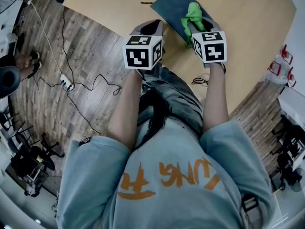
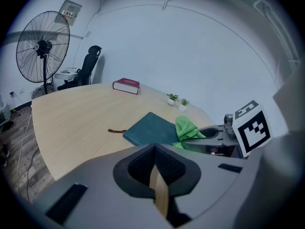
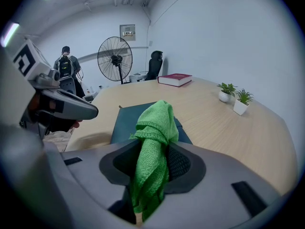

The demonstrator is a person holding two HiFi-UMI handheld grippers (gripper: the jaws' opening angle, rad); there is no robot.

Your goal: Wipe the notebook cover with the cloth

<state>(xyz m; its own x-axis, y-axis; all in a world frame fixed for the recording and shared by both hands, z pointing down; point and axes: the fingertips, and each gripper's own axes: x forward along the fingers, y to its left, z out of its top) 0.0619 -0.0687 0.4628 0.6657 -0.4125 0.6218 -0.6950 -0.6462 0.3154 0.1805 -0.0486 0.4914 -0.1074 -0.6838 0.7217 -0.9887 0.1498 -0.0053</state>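
Note:
A dark teal notebook point(image 1: 175, 4) lies flat on the wooden table point(image 1: 248, 37), near its front edge. My right gripper point(image 1: 198, 24) is held over the notebook's near right corner, shut on a green cloth point(image 1: 193, 14). In the right gripper view the cloth point(image 3: 153, 137) sticks up out of the jaws, with the notebook point(image 3: 125, 120) just beyond. My left gripper point(image 1: 150, 26) hovers beside the notebook's near left side. Its jaws are shut with nothing between them point(image 2: 156, 168). The left gripper view shows the notebook point(image 2: 148, 130) and the cloth point(image 2: 187, 127) ahead to the right.
A red book point(image 2: 126, 85) and two small potted plants point(image 3: 233, 98) sit farther back on the table. A short brown strip point(image 2: 116, 130) lies left of the notebook. A standing fan point(image 3: 115, 58) and an office chair point(image 2: 90, 63) are beyond the table. Cables point(image 1: 66, 82) run over the floor.

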